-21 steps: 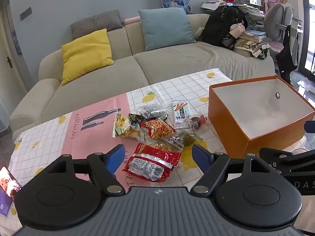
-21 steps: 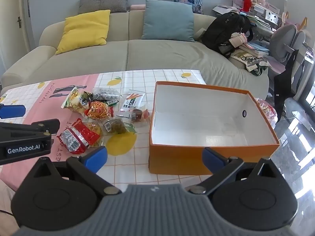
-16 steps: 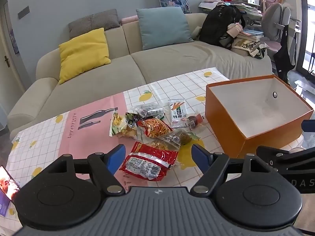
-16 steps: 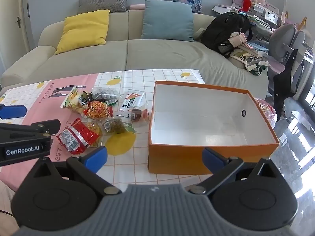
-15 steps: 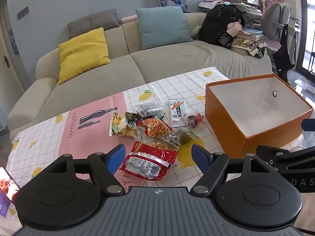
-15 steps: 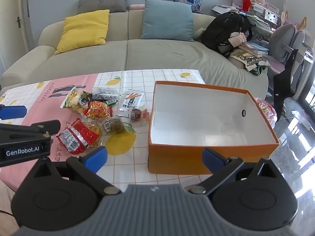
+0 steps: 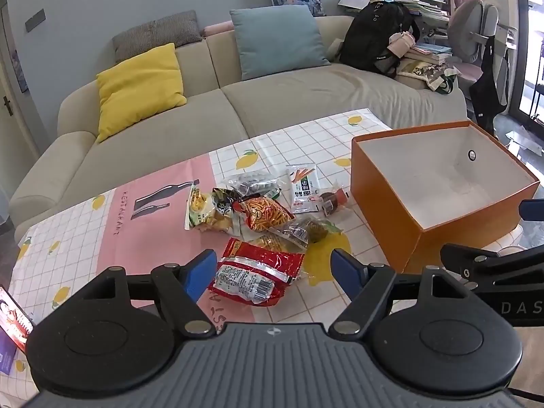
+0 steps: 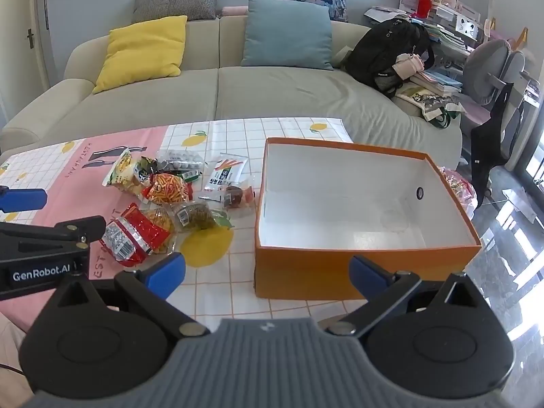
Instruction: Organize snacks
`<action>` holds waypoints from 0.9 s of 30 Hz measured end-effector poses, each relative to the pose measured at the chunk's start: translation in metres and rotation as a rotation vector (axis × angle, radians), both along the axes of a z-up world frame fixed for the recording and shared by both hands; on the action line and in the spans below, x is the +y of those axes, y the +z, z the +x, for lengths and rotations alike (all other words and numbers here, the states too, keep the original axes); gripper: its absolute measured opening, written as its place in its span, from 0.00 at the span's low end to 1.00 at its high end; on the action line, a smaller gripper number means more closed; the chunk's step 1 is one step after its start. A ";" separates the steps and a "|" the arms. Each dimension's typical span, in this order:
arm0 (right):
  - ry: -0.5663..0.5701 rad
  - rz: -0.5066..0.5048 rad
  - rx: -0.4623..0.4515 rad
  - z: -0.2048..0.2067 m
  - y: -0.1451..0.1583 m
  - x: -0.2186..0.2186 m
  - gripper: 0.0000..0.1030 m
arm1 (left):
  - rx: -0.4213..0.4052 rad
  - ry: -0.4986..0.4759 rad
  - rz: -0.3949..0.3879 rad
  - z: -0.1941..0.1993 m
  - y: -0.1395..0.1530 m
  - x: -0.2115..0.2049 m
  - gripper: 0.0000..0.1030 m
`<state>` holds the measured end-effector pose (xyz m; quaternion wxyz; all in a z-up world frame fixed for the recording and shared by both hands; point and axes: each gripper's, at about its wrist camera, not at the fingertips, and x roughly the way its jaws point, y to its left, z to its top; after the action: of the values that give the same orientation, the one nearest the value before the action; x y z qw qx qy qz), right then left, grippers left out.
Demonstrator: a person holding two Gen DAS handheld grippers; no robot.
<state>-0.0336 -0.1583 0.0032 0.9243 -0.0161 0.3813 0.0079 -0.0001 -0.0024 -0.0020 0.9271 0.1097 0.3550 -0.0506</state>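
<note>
Several snack packets lie in a loose pile on the lemon-print tablecloth [image 7: 102,231]. Nearest is a red packet [image 7: 258,272] [image 8: 136,234]; behind it are an orange packet [image 7: 263,216] [image 8: 168,188], a yellow-green one [image 7: 200,210] and a white carrot packet [image 7: 302,183] [image 8: 224,175]. An open orange box [image 7: 384,204] [image 8: 357,268] with a white, empty inside stands to the right of the pile. My left gripper [image 7: 273,267] hovers open just in front of the red packet. My right gripper [image 8: 267,270] is open in front of the box's near wall. Neither holds anything.
A beige sofa [image 7: 289,102] with yellow and blue cushions runs behind the table. A black backpack [image 8: 387,54] and books sit at its right end. A phone [image 7: 13,319] lies at the table's left near corner. A grey chair [image 8: 489,68] stands far right.
The left wrist view has shifted slightly, with the packets and the box a little further left in the frame. Both grippers stay open and empty; nothing on the table has moved.
</note>
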 end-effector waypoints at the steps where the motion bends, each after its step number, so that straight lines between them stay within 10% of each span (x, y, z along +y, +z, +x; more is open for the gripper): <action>1: -0.001 0.000 0.001 0.000 0.000 0.000 0.97 | 0.000 0.000 0.001 0.000 -0.001 0.000 0.87; 27: 0.001 -0.005 0.006 0.001 -0.001 0.002 0.97 | 0.031 -0.001 -0.006 -0.001 -0.009 0.000 0.87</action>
<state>-0.0322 -0.1561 0.0019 0.9230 -0.0185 0.3843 0.0075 -0.0008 -0.0026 -0.0113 0.9218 0.1061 0.3689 -0.0538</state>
